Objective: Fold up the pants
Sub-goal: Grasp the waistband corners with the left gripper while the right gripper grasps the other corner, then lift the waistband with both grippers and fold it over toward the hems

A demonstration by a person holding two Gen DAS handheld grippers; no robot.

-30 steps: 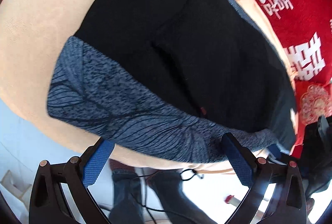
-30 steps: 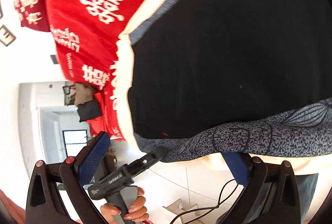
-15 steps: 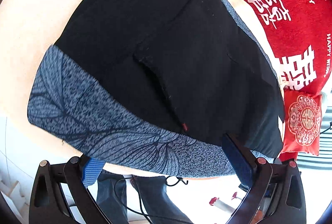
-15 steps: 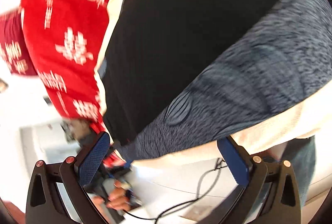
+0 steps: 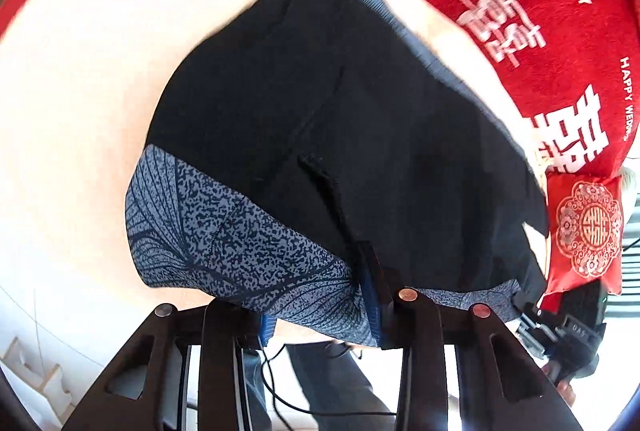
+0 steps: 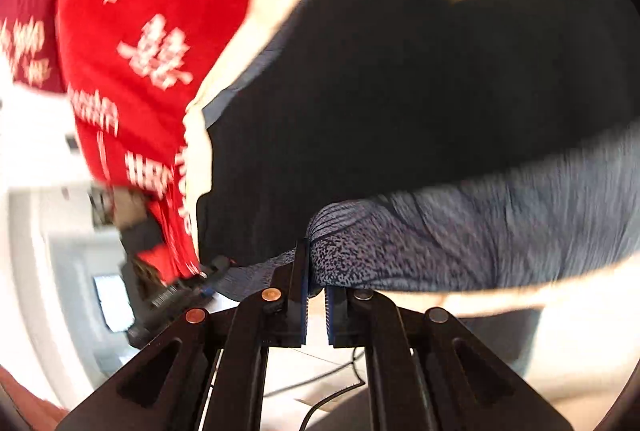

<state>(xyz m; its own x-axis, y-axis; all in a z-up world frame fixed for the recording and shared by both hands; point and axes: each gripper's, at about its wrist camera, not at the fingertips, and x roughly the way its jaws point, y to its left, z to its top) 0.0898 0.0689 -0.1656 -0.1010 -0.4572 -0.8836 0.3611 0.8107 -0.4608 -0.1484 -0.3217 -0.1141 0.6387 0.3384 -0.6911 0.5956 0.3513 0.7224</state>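
A: Largest item first?
B: Cream table (image 5: 80, 79), a red cloth with white lettering (image 5: 552, 15) over its far side. On it, black pants (image 5: 320, 103), spread flat; patterned blue-grey waistband (image 5: 224, 227) at the near edge.

A: The claws?
B: Left claw (image 5: 320, 315): jaws have just been closing, now pinching a bunched stretch of waistband. Right claw (image 6: 316, 303): jaws have also just closed, nearly together, clamped on waistband (image 6: 440, 243) near the opposite corner.

A: Step in hand?
B: Grasp complete, I judge; the first fold starting.

A: Next?
B: Probably lifting both corners evenly and carrying the waistband over the legs, keeping the cloth taut.
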